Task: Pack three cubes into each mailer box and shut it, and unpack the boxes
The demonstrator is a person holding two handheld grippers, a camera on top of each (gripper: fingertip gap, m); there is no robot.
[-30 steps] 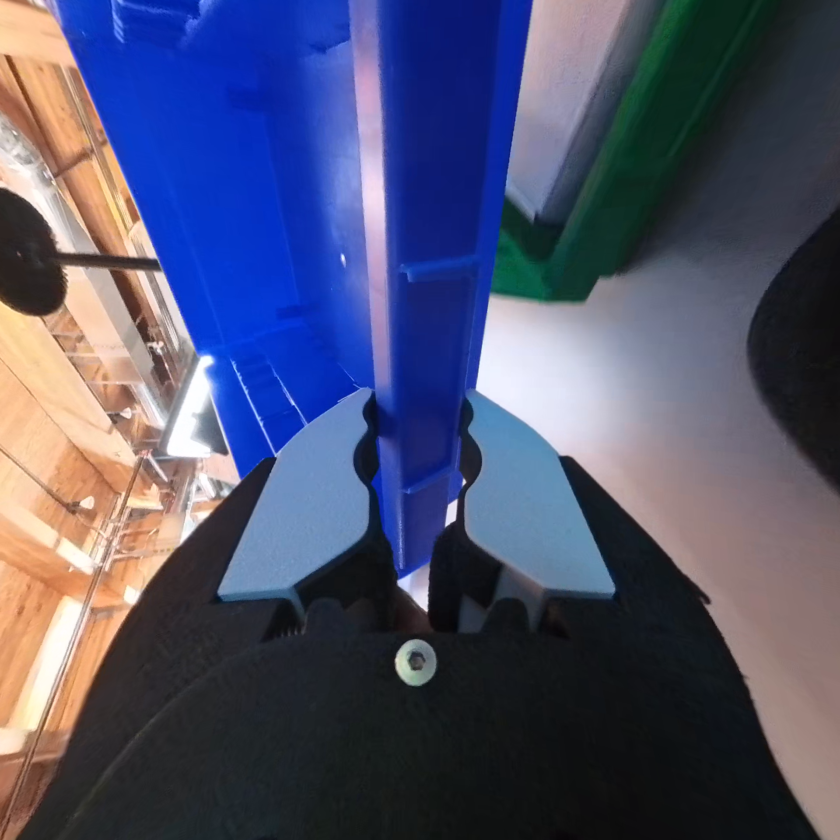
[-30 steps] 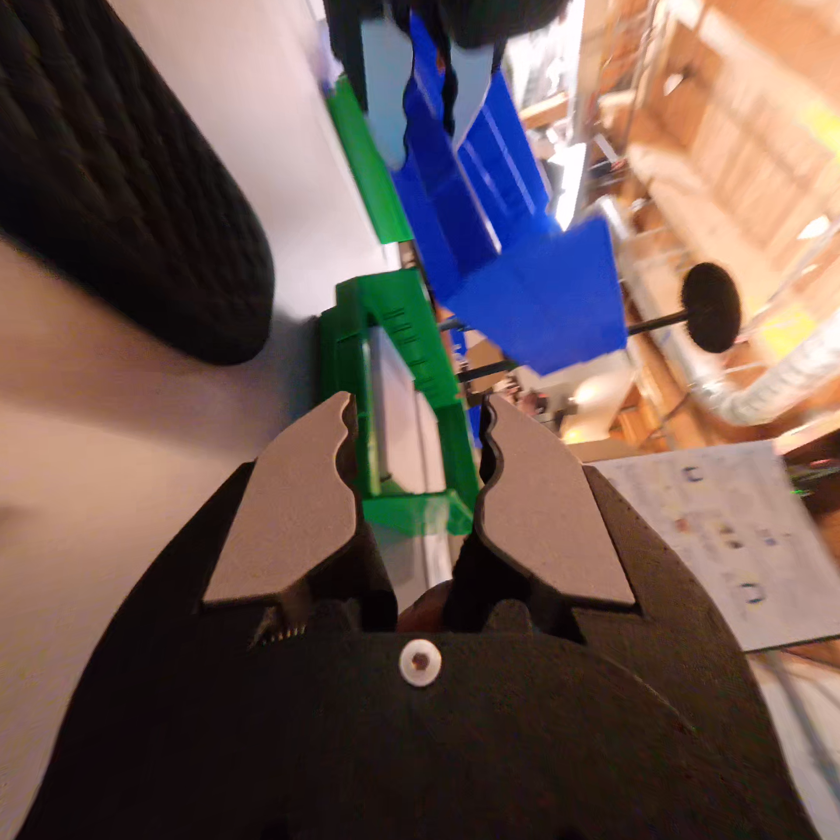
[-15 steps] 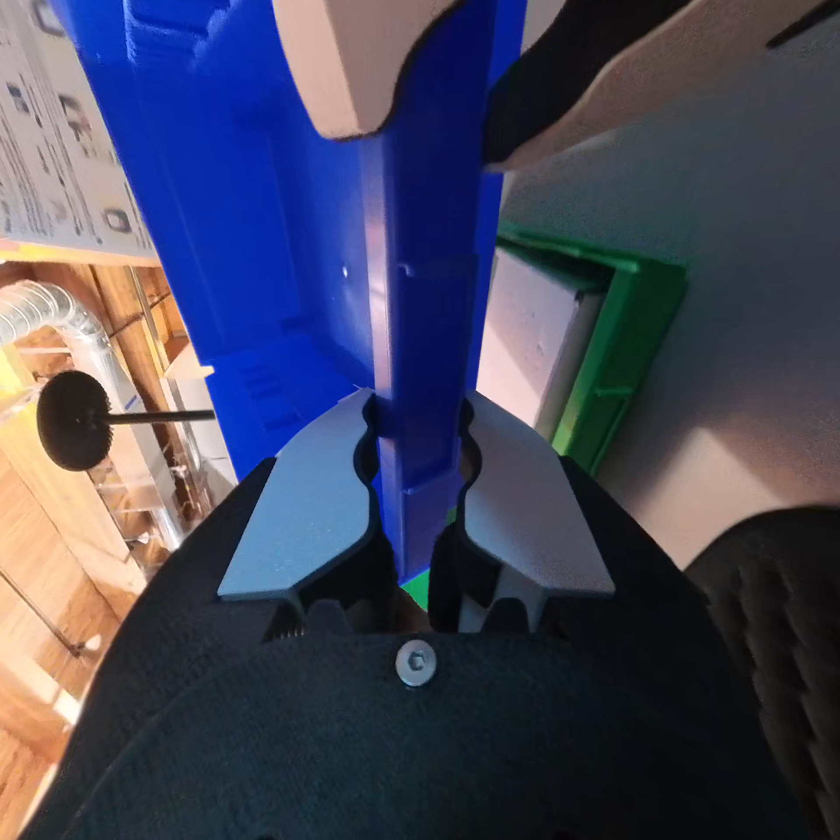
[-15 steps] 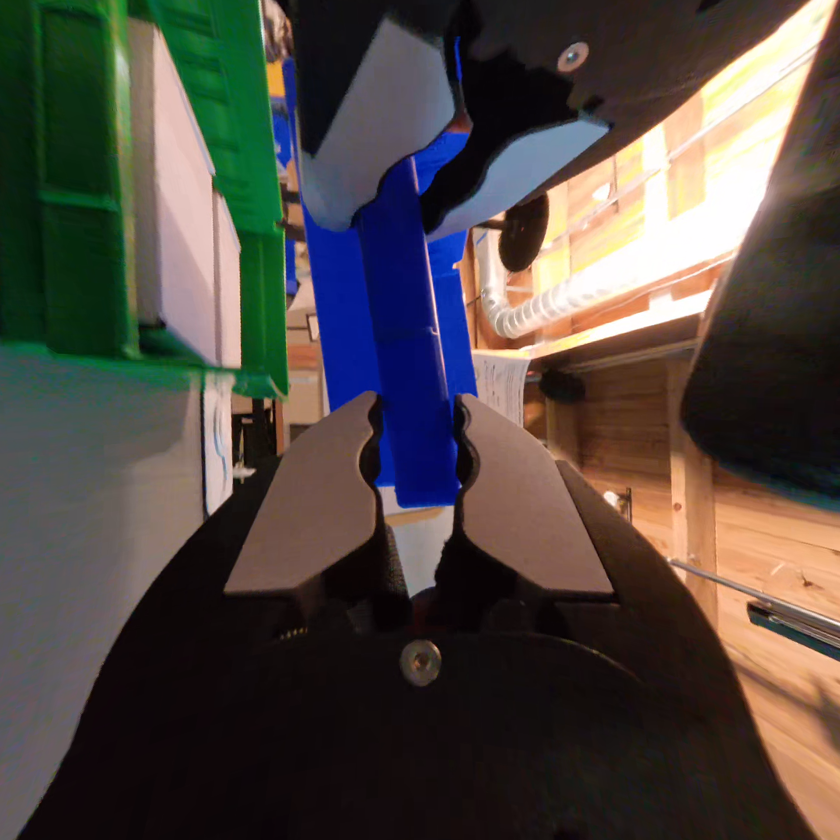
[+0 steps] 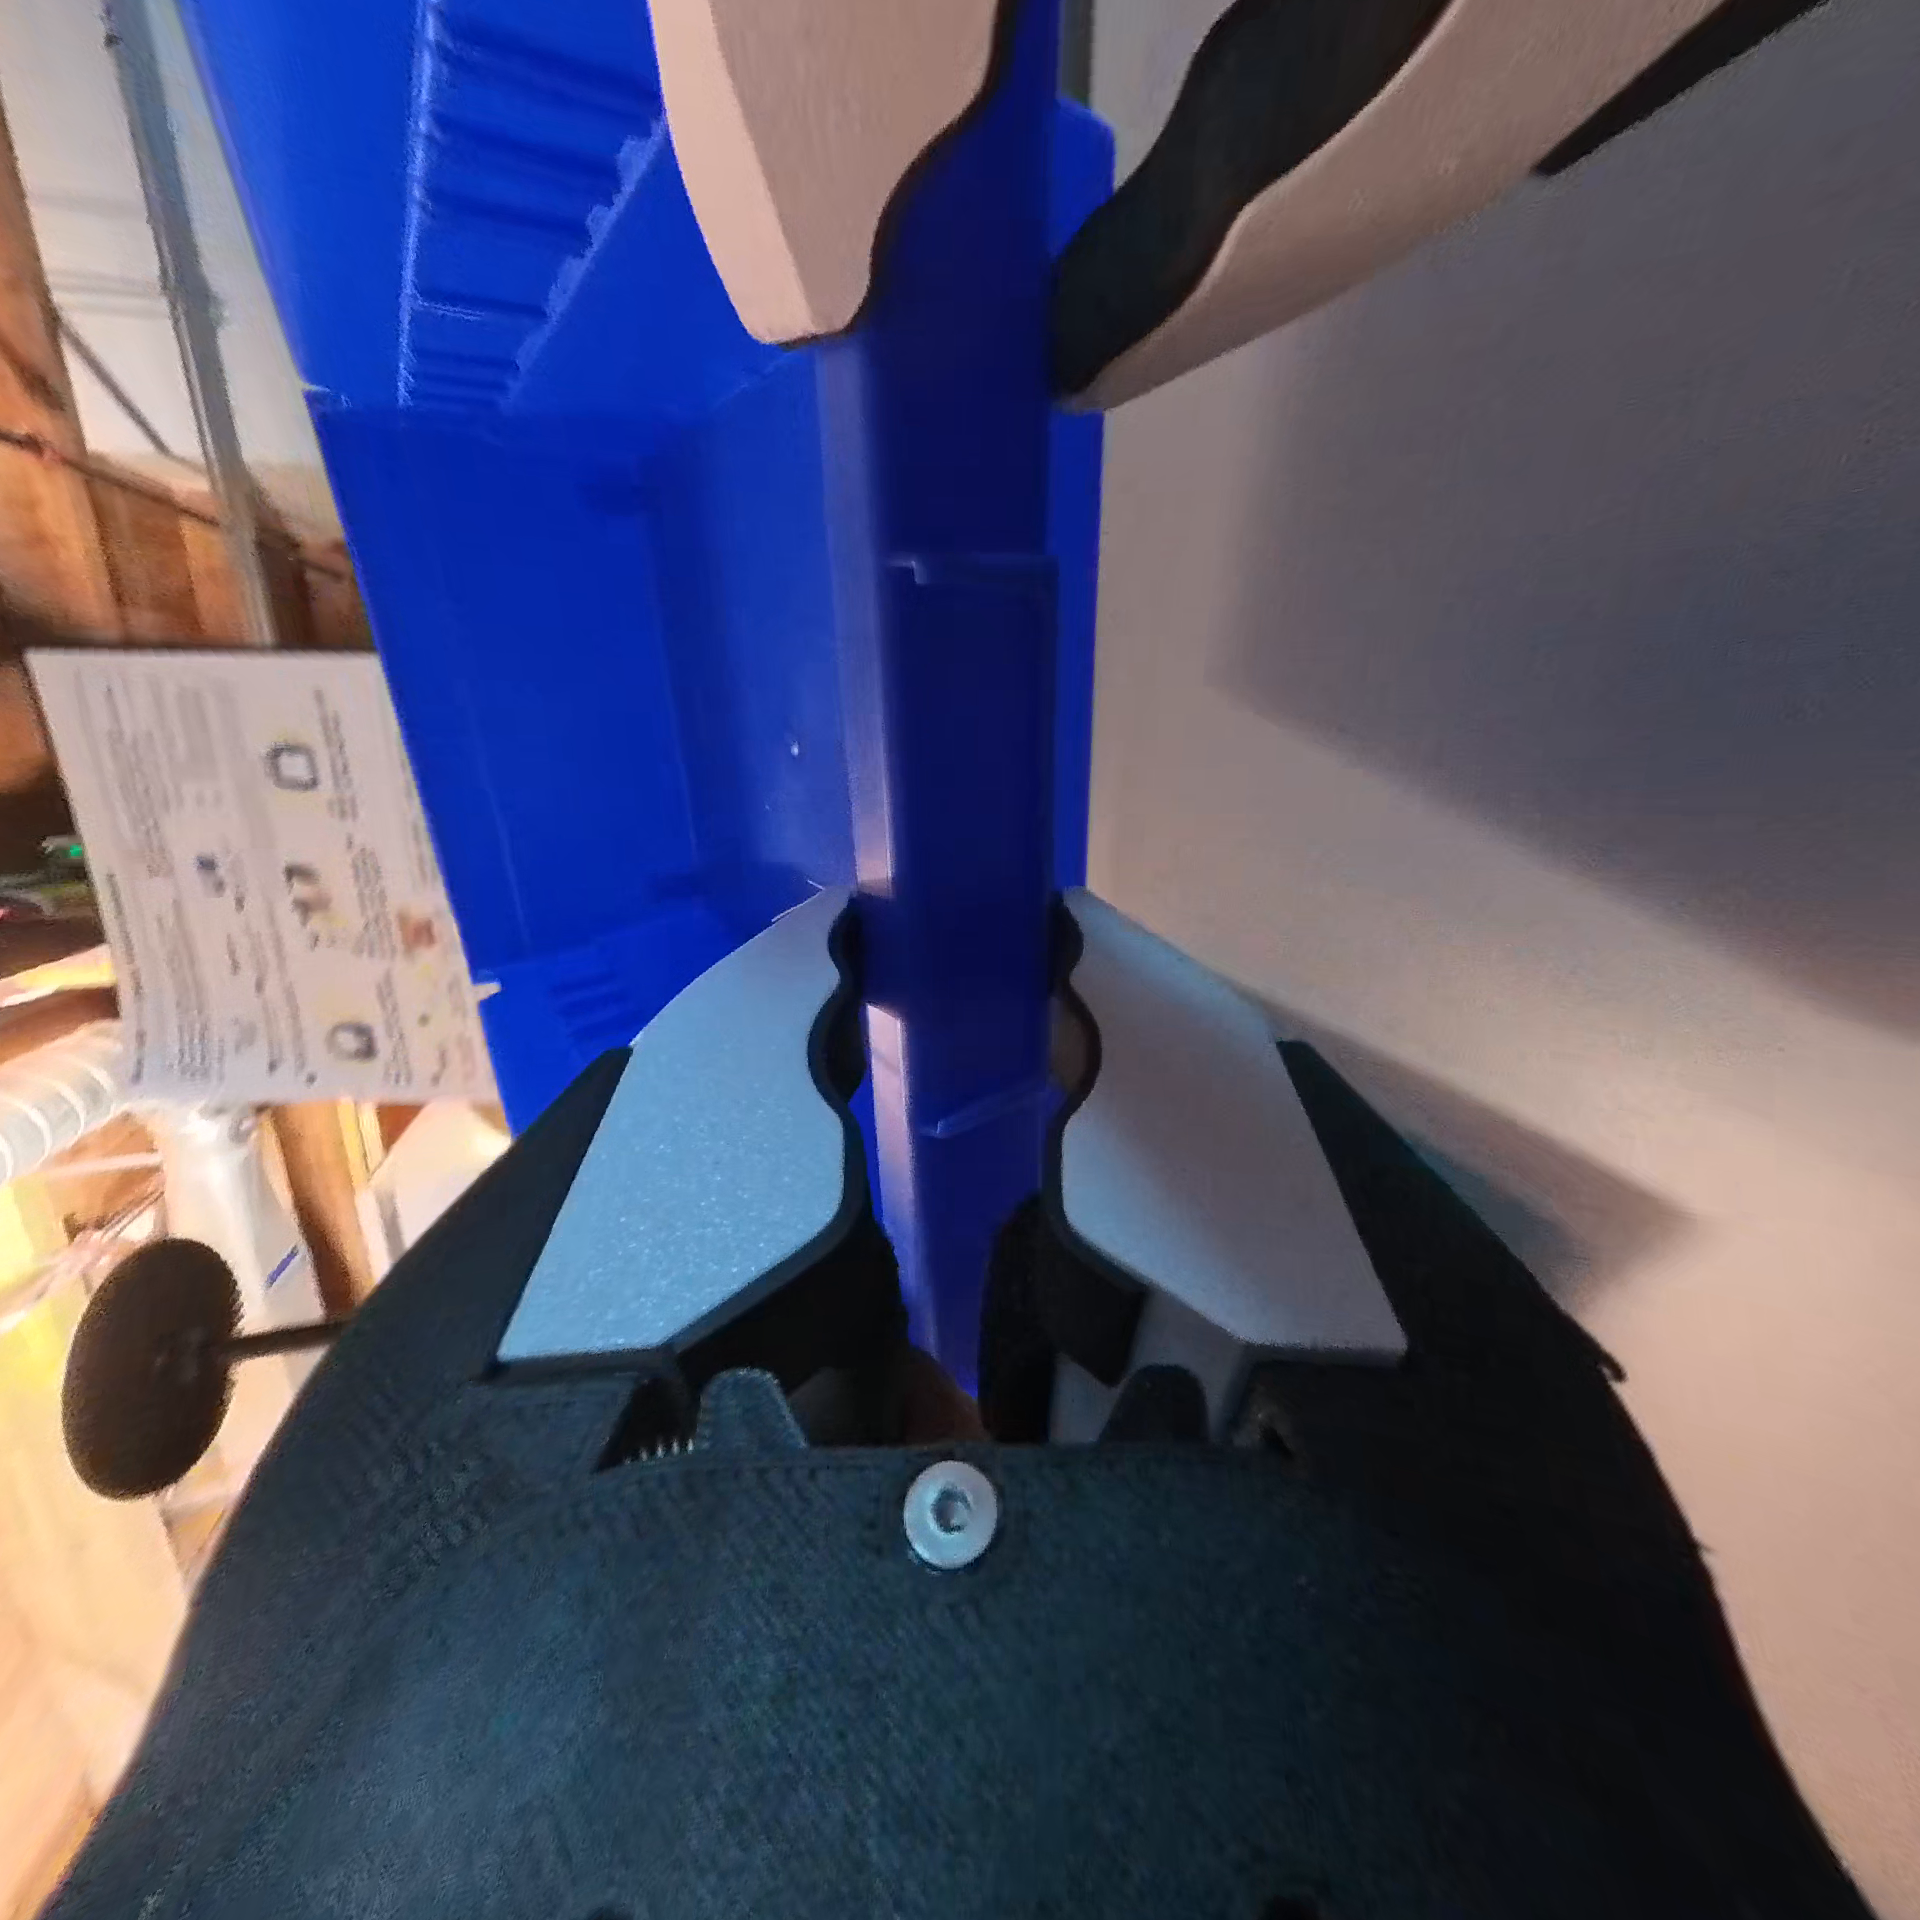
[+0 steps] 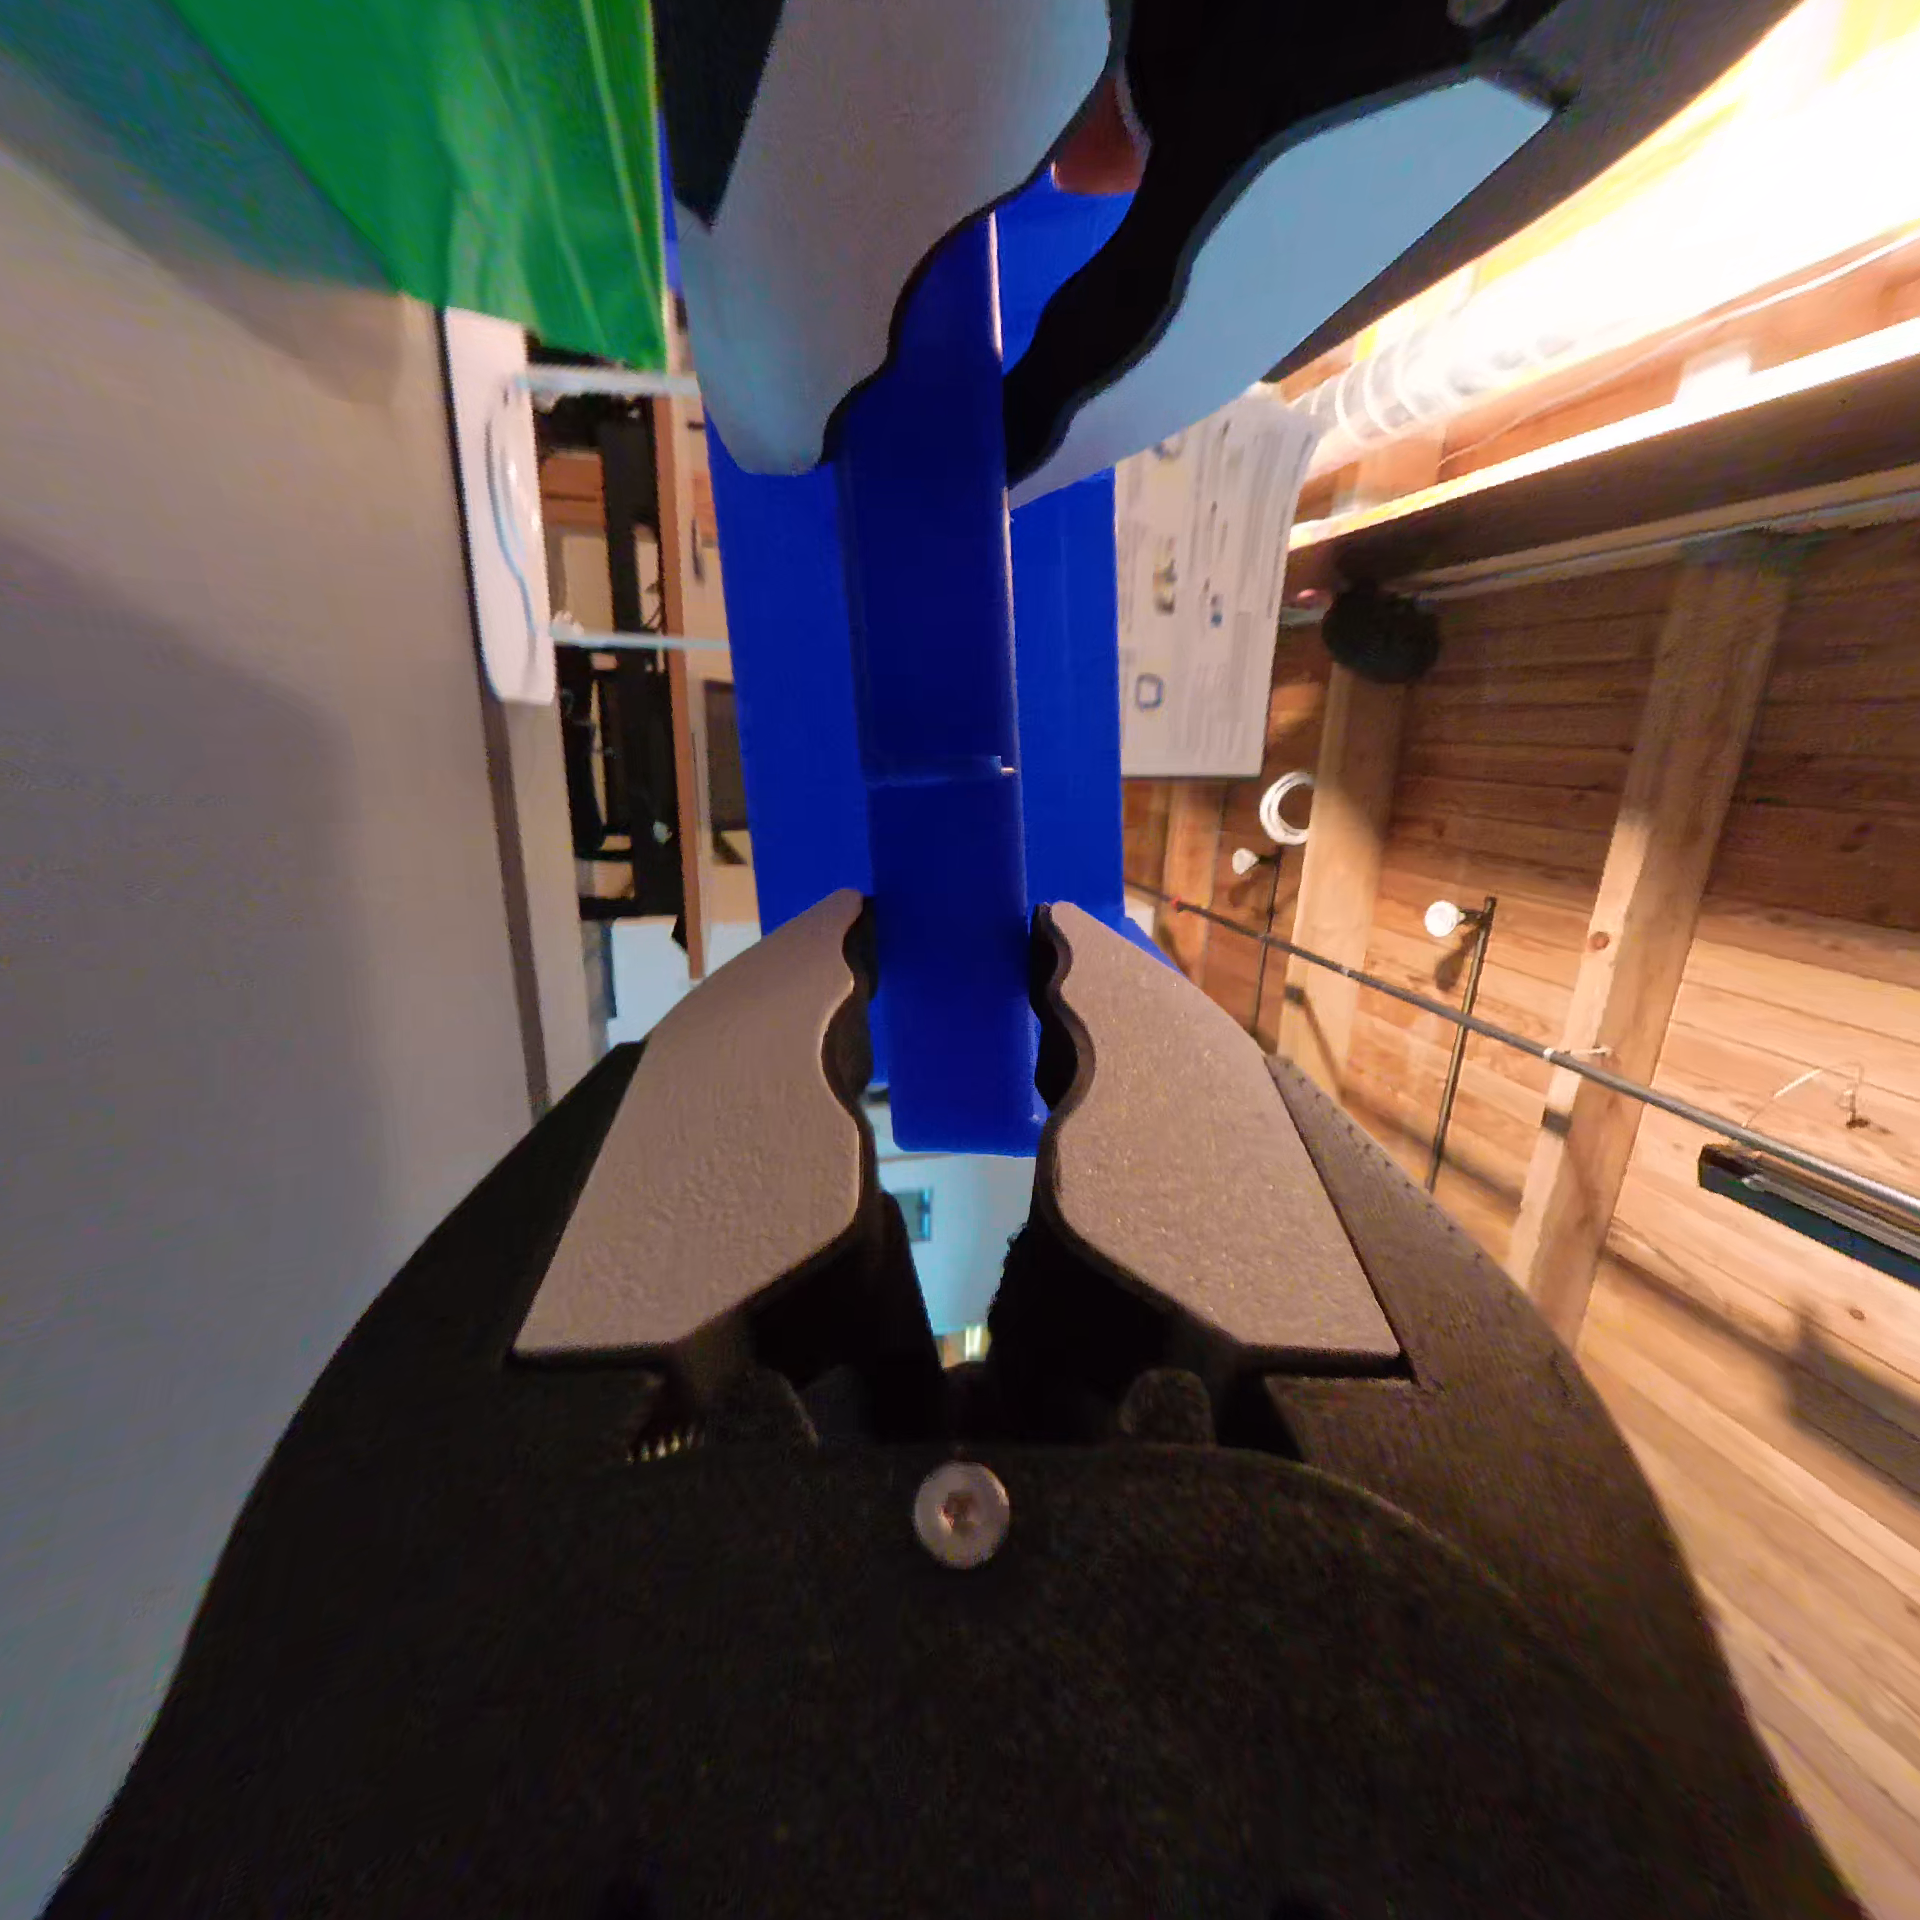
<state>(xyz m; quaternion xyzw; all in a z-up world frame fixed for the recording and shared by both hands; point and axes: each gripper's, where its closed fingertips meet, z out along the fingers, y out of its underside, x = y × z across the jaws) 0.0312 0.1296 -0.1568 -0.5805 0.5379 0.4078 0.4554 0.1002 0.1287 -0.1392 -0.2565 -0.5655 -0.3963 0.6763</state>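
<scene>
Swung round since a second ago: right claw (image 6: 948,997), then loose near a green bin (image 6: 416,145), now pinching the rim of the blue bin (image 6: 935,665). Left claw (image 5: 956,997) pressed on the same blue rim (image 5: 961,748) from the opposite end, as before. Each claw visible at the top of the other's view, facing it along the rim. Blue bin held clear of the white tabletop (image 5: 1507,727), tipped on its side, interior showing no contents. Green bin at upper left of right wrist view, blurred. Printed sheet (image 5: 260,883) and wooden wall (image 6: 1558,935) behind. Mailer boxes and cubes: cannot tell.
</scene>
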